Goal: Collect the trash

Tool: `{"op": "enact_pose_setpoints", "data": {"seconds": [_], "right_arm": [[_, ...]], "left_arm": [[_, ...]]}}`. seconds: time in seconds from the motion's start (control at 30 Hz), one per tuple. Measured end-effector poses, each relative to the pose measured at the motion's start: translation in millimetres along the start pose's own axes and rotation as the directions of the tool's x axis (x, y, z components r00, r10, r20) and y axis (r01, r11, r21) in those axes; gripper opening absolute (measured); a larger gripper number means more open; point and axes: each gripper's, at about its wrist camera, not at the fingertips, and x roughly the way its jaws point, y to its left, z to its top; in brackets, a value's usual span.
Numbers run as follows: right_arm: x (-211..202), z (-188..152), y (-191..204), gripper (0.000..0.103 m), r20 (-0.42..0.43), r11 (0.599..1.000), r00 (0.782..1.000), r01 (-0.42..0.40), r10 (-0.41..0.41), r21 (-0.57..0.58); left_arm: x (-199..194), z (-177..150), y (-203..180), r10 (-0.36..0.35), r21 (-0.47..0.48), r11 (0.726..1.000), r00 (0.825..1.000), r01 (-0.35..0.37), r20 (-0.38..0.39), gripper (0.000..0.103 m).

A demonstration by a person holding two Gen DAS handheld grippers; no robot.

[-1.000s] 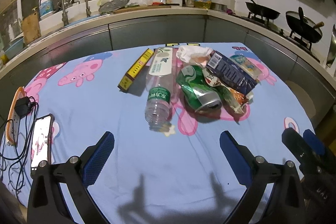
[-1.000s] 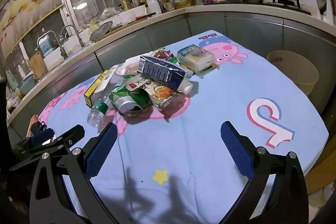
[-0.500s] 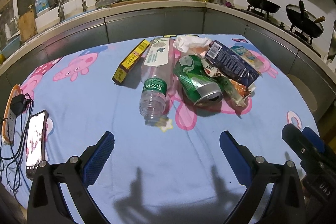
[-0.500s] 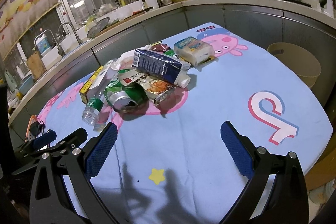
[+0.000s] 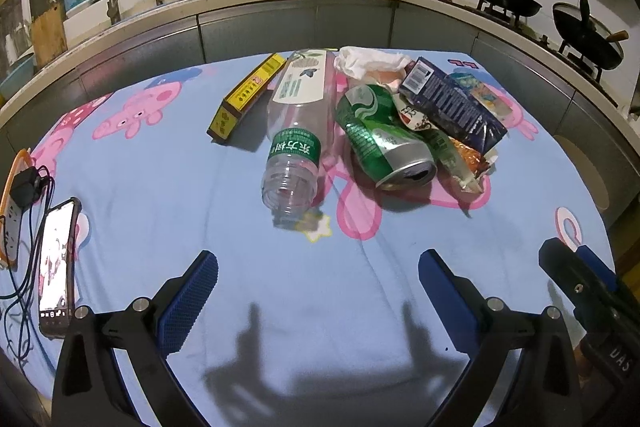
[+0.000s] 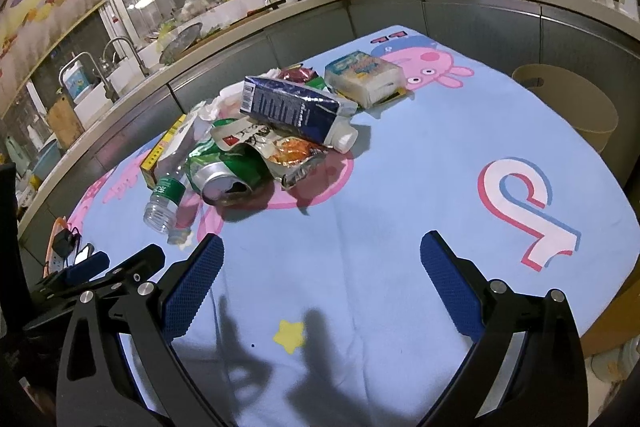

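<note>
Now, left claw spread wide, right claw likewise — both above tablecloth.

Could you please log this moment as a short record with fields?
surface: table with blue cartoon cloth
trash: bottle, lying, uncapped; can, dented; carton on wrappers; yellow box; tissue
bin: tan basket beyond table edge
left gripper: open, empty
right gripper: open, empty
</note>
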Motion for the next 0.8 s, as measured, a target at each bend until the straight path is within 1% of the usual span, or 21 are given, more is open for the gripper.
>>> {"op": "enact_pose_setpoints", "data": {"seconds": [0.33,0.43,0.47,0.5,0.57,0.6,0.63,0.67,0.7,0.77,0.8], "right_arm": [[11,-2,-3,0.097,-0.034,1.0,0.999,-0.009,0.009,0.011],[9,-2,-2,0.097,-0.012,1.0,1.0,-0.012,0.012,0.001],[7,-1,-1,0.097,0.002,1.0,1.0,-0.014,0.014,-0.006],[4,-1,1,0.097,0.035,1.0,0.999,-0.01,0.01,-0.026],[3,1,3,0.097,0.049,0.998,0.999,-0.007,0.01,-0.057],[5,1,4,0.097,0.047,0.998,0.999,-0.009,0.012,-0.066],[10,1,6,0.097,0.021,0.995,0.999,-0.037,0.039,-0.091],[12,-1,7,0.096,0.019,0.995,0.999,-0.039,0.041,-0.096],[14,-1,9,0.092,0.013,0.993,0.999,-0.039,0.041,-0.108],[18,-1,10,0.081,0.006,0.991,0.999,-0.041,0.042,-0.126],[21,0,11,0.072,-0.001,0.99,0.999,-0.047,0.048,-0.136]], "left_arm": [[11,0,4,-0.012,-0.004,1.0,1.0,0.012,-0.026,0.1],[12,-4,9,-0.018,-0.008,1.0,1.0,0.018,-0.017,0.1],[12,-6,12,-0.018,-0.01,1.0,1.0,0.017,-0.015,0.1],[13,-9,15,-0.015,-0.014,1.0,1.0,0.015,-0.014,0.1],[15,-15,22,-0.013,-0.03,0.999,1.0,0.012,-0.019,0.1],[16,-16,24,-0.013,-0.035,0.999,1.0,0.012,-0.023,0.1],[18,-20,28,-0.009,-0.044,0.999,0.999,0.007,-0.033,0.1],[20,-24,31,-0.005,-0.051,0.999,0.999,0.003,-0.041,0.1],[22,-27,34,-0.004,-0.058,0.998,0.999,0.001,-0.053,0.1],[28,-34,40,-0.018,-0.073,0.997,0.995,0.011,-0.093,0.1],[32,-38,42,-0.03,-0.08,0.997,0.993,0.02,-0.117,0.1]]}}
